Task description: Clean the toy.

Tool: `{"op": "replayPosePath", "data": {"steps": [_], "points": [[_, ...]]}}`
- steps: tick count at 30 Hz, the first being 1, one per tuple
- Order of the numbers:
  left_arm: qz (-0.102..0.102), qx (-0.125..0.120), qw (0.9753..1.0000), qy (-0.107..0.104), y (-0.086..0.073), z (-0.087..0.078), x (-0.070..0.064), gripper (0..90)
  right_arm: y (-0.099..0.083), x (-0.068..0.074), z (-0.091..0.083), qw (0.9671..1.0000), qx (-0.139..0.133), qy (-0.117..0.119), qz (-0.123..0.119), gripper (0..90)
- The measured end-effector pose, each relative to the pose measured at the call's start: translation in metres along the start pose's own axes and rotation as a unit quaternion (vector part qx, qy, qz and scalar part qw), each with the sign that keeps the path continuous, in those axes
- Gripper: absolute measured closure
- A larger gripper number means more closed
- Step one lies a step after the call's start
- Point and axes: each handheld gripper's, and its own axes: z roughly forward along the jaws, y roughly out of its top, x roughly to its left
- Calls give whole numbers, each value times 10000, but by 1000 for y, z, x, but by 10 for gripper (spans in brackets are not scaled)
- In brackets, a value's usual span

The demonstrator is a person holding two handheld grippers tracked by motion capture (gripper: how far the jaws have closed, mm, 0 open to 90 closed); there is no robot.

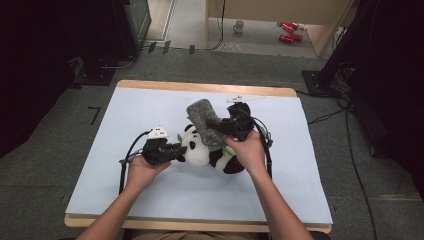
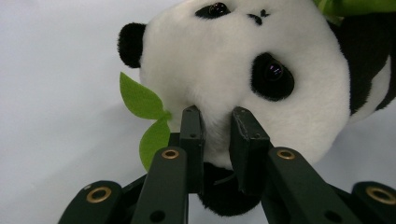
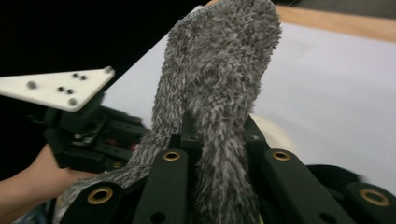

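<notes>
**Both tools clamped: left on panda head, right on grey cloth**

Panda plush (image 1: 207,150) lies near the middle of the desk (image 1: 125,195), on the pale blue-white sheet covering it, head pointing left, black limbs toward the right hand.

Left tool (image 1: 179,152): clenched on the panda's head. In the left gripper view both jaws press into the white fur at the head's edge, next to a black ear (image 2: 130,43); the face looks upside down from that camera. Two green felt leaves (image 2: 147,119) stick out just left of the jaws, touching the head.

Right tool (image 1: 224,126): clenched on a fuzzy grey cloth (image 1: 206,122). In the right gripper view the cloth (image 3: 219,88) runs up between the jaws and stands above them, bunched and pinched at jaw level. From the high view it drapes over the panda's upper body, its free end pointing to the far side of the desk.

Left hand (image 1: 145,170) and right hand (image 1: 247,152) come in from the near edge, one either side of the plush. Left tool's white plate (image 3: 58,86) shows at left in the right gripper view.

Floor beyond the desk: a mug (image 1: 238,26) and red cans (image 1: 290,31), well apart from the work.
</notes>
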Motion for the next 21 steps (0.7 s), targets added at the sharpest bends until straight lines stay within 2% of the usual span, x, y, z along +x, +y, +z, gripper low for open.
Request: {"op": "replayPosePath", "data": {"steps": [3, 5, 9, 11, 13, 16, 21], "points": [[-11, -6, 10000, -13, 0, 0, -1, 764, -4, 7, 14, 9996, 147, 224, -2, 780], [-12, -14, 10000, -18, 0, 0, -2, 764, -7, 10, 22, 9994, 254, 213, -35, 778], [-4, -65, 10000, -20, 1, -1, -5, 766, -15, 12, 37, 9986, 514, 14, -152, 778], [10, 49, 10000, 50, 1, 1, -5, 769, -21, 12, 46, 9976, 659, -16, -218, 778], [57, 51, 10000, 45, 0, 1, -4, 771, -24, 14, 50, 9966, 713, -122, -402, 779], [64, 20, 10000, 22, -1, 2, -3, 772, -23, 18, 50, 9936, 776, -375, -737, 780], [144, 33, 9999, 31, -1, 2, -2, 775, -22, 14, 47, 9930, 791, -444, -755, 779]]}}
